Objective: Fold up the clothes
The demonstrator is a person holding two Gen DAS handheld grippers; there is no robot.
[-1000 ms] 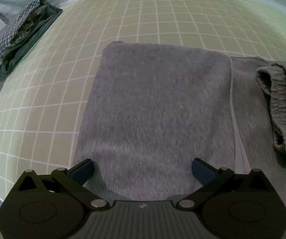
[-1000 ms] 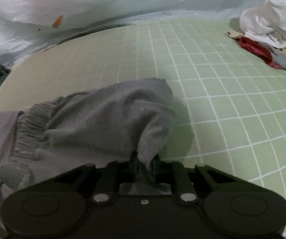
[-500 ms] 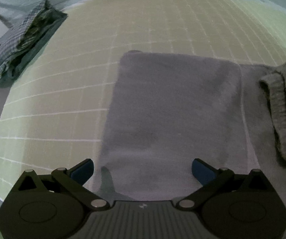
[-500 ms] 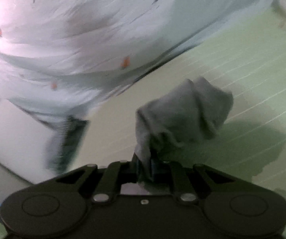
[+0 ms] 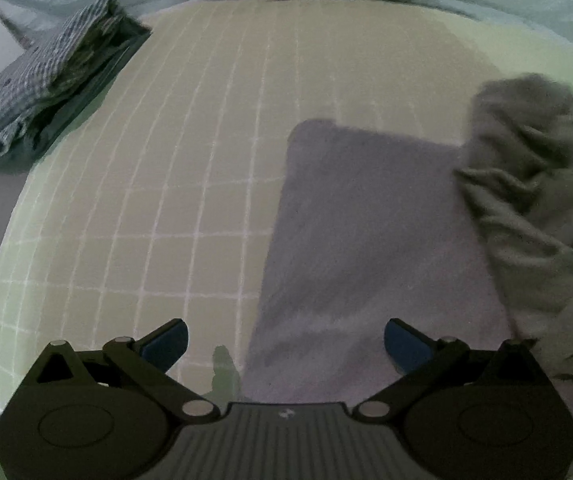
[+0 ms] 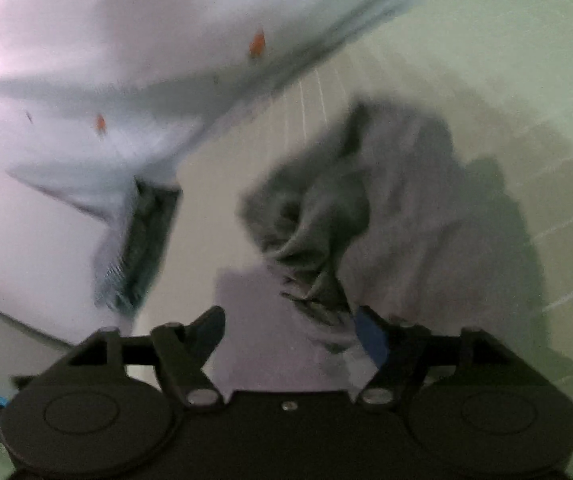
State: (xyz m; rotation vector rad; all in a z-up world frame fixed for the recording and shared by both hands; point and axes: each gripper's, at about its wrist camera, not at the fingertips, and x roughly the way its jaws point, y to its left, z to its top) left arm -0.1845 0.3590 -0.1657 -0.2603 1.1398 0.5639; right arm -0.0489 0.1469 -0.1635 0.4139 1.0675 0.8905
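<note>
A grey garment lies on the green checked bed cover. Its flat folded part (image 5: 370,232) fills the right half of the left wrist view, and its bunched waistband end (image 5: 526,184) is heaped over the right side. My left gripper (image 5: 284,344) hangs open above the near left edge of the flat part, with nothing between its fingers. In the blurred right wrist view, my right gripper (image 6: 290,332) stands open, and the crumpled waistband end (image 6: 318,232) drops just beyond its fingertips onto the flat grey cloth (image 6: 254,320).
A folded stack with a blue checked shirt on top (image 5: 54,76) sits at the far left of the bed cover (image 5: 158,184); it shows blurred in the right wrist view (image 6: 138,248). A pale sheet with small orange prints (image 6: 106,60) hangs behind.
My right gripper carried the waistband end leftwards over the flat part, then opened and let it go. My left gripper shifted to the left, staying open.
</note>
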